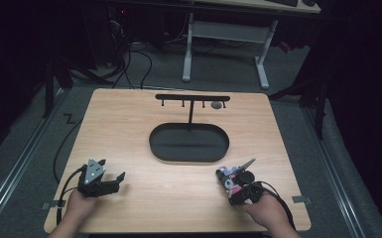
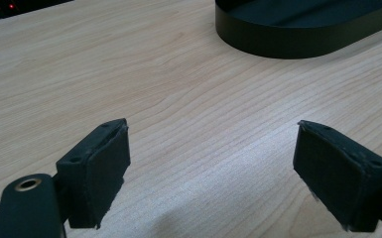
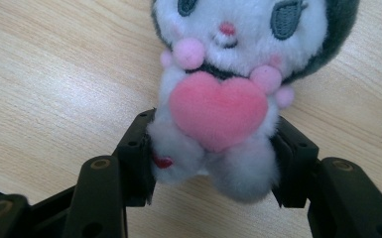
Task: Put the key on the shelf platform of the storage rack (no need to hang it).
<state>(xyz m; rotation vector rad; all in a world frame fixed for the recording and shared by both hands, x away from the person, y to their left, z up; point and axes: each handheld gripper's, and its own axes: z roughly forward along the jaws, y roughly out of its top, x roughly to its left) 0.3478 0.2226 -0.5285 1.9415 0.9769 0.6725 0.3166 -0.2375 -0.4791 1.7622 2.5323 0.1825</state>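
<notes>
Right gripper (image 3: pixel 213 163) has its fingers (image 3: pixel 136 158) around the legs of a small plush toy (image 3: pixel 218 99): white face, dark hood, pink heart on the chest. Both pads look to be touching the fur, so this reads as a pinch on the plush, though how firm it is stays hard to tell under the fuzz. In the high view the plush toy (image 1: pixel 226 174) lies on the bench (image 1: pixel 129 129) at the near right, just short of the black oval tray (image 1: pixel 188 142), with the right gripper (image 1: pixel 234 184) on it.

Left gripper (image 1: pixel 115 179) sits at the near left, fingers (image 2: pixel 96 168) spread wide with bare wood between them, holding nothing.

Progress: early. Grasp is about made; the toy is not lifted yet. Likely left: carry it to the tray or to the hook rack (image 1: pixel 192 98) standing behind it.

Containers: tray (image 2: pixel 297 29) looks empty. A small grey blob (image 1: pixel 216 104) hangs at the rack's right end, too small to identify
</notes>
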